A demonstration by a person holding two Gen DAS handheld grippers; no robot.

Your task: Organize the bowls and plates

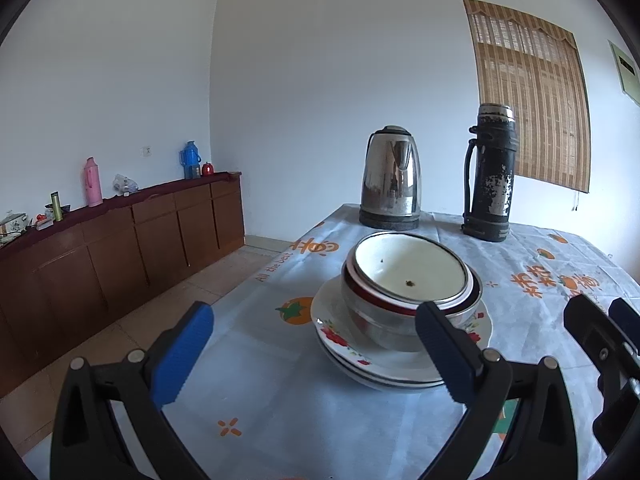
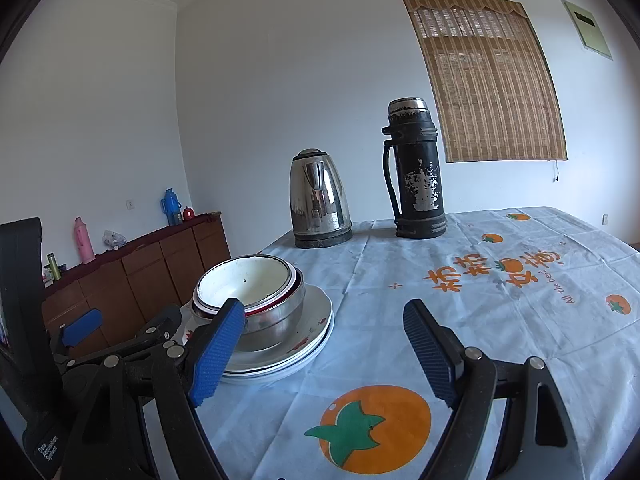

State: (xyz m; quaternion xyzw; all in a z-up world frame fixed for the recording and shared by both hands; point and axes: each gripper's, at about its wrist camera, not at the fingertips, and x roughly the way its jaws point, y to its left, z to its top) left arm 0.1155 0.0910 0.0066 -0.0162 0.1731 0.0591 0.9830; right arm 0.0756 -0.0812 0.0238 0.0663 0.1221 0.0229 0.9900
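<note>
I have both grippers hanging over the table (image 1: 280, 400), which is covered in a pale cloth printed with orange persimmons. My landmark is the stack of dishes: a few plates (image 1: 376, 364) lying flat, a steel bowl (image 1: 372, 320) set on them, and nested in that a red-rimmed bowl and a white bowl (image 1: 412, 268) on top, with a couple of dark specks inside it.

My left gripper (image 1: 316, 354) is just in front of the stack with its jaws wide apart and nothing between the pads. In its own view the right-hand blue pad overlaps the near edge of the steel bowl, but I cannot tell whether it touches. The other pad is well clear to the left of the stack, over bare cloth.

My right gripper (image 2: 324, 350) sits to the right of the stack, also spread wide and empty. Its left pad appears in front of the stack's right side; its right pad is over the cloth, away from the dishes. From this view I see the left gripper (image 2: 132, 328) low at the stack's left.

Behind the stack, at the table's far edge, stand a steel kettle (image 1: 390, 178) and, to its right, a worn black flask (image 1: 490, 172). A brown sideboard (image 1: 120, 248) runs along the wall well to the left of the stack.
</note>
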